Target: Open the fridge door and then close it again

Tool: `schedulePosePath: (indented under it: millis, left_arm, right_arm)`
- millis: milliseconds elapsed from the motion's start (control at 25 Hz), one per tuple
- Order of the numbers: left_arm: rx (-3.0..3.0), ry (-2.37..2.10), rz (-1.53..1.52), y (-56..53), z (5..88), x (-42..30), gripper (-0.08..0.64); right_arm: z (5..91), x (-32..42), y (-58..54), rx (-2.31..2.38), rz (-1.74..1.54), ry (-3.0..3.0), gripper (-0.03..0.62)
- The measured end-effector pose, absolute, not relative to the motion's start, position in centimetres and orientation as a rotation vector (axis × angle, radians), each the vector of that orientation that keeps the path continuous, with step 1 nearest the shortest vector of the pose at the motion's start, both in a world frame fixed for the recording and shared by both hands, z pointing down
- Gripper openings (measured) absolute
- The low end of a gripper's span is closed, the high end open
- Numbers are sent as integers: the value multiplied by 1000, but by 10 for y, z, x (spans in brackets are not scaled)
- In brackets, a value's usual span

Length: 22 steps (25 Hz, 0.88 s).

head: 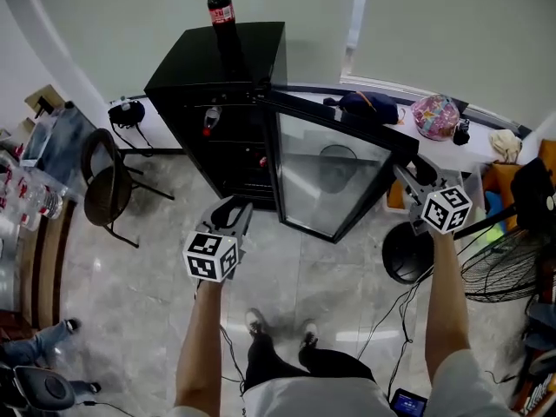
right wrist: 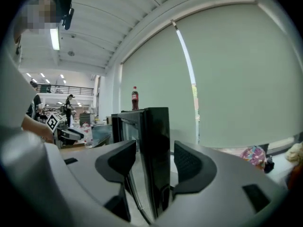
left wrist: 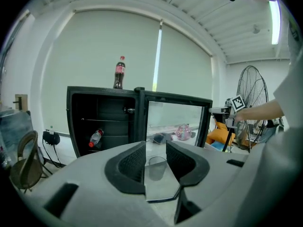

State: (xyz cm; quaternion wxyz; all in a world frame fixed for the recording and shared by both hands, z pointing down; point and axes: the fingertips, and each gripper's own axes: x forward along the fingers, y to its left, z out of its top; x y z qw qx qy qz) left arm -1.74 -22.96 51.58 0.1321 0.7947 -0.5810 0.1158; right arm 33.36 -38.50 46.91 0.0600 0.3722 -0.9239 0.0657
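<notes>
Door [head: 334,176] wide open, right claw [right wrist: 155,164] straddling its edge, spread, not pinching; left claw [left wrist: 155,162] spread, empty. Next, seemingly: swing it shut on the fridge [head: 217,76].

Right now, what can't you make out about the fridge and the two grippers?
- Fridge bottom: left gripper view, the left gripper covers it.
- Fridge inside: right gripper view, the door edge blocks it.
- Right gripper: head view, its jaws merge with the dark door.
- Top bottle label: every view, too small.
</notes>
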Motion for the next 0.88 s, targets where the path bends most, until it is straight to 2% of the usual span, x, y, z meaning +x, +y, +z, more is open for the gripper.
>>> schedulePosePath:
  millis: [240,680,880]
  left_arm:
    - [2312,-1706,382,-223,484,-51,132]
    - [2494,-1737,367,-206,386,-96,132]
    - [2603,-1711,245,-191,342,-99,132]
  right_arm:
    - [464,316,-336,1281,184,-2700,230]
    - [360,247,-260,1314,-90,-2655,229]
    - [326,223,-233,1371,-137,-2690,229]
